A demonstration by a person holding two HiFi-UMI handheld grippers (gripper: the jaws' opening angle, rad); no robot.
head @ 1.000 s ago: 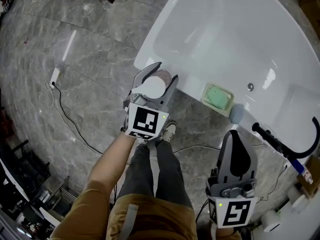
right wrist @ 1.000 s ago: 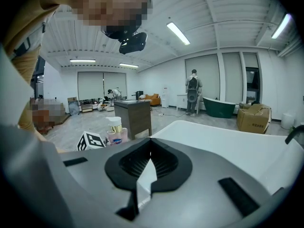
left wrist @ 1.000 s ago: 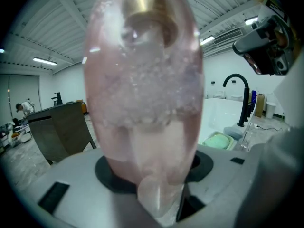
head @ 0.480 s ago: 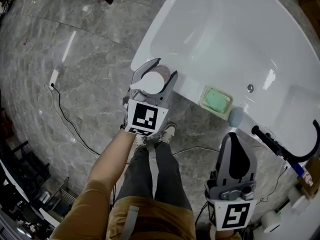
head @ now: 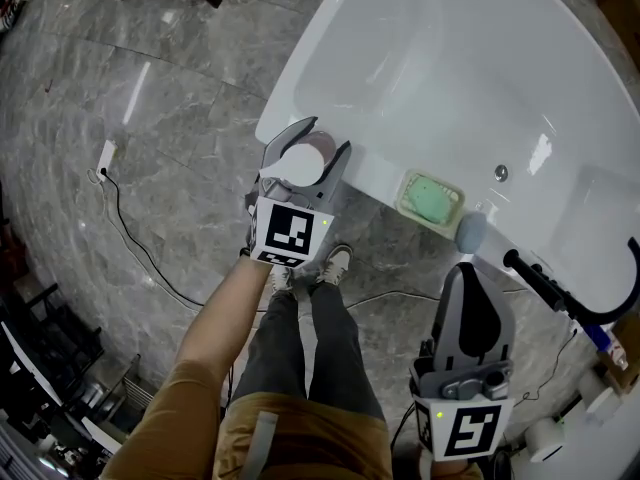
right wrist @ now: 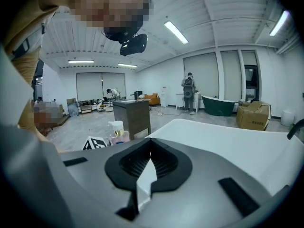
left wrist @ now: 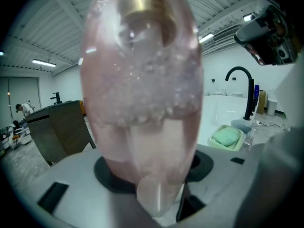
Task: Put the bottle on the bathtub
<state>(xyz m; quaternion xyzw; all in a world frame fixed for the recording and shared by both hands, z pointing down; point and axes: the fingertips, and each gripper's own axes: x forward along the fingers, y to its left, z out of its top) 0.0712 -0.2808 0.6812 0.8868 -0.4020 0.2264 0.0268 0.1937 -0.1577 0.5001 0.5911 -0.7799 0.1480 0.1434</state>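
The left claw (head: 322,138) has crept a little forward over the last second, its marker cube (head: 291,233) drawing away from the person's shoes. The bottle (head: 303,161) it clamps now lies slightly farther onto the near rim of the bathtub (head: 380,180), by its left corner.

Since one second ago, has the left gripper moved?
Yes, slightly. The left gripper, shut on the bottle, has gone further over the bathtub rim, judged against the soap dish.

Grey marble floor (head: 80,88) carries the bathtub (head: 420,28) and a black cable (head: 121,206).
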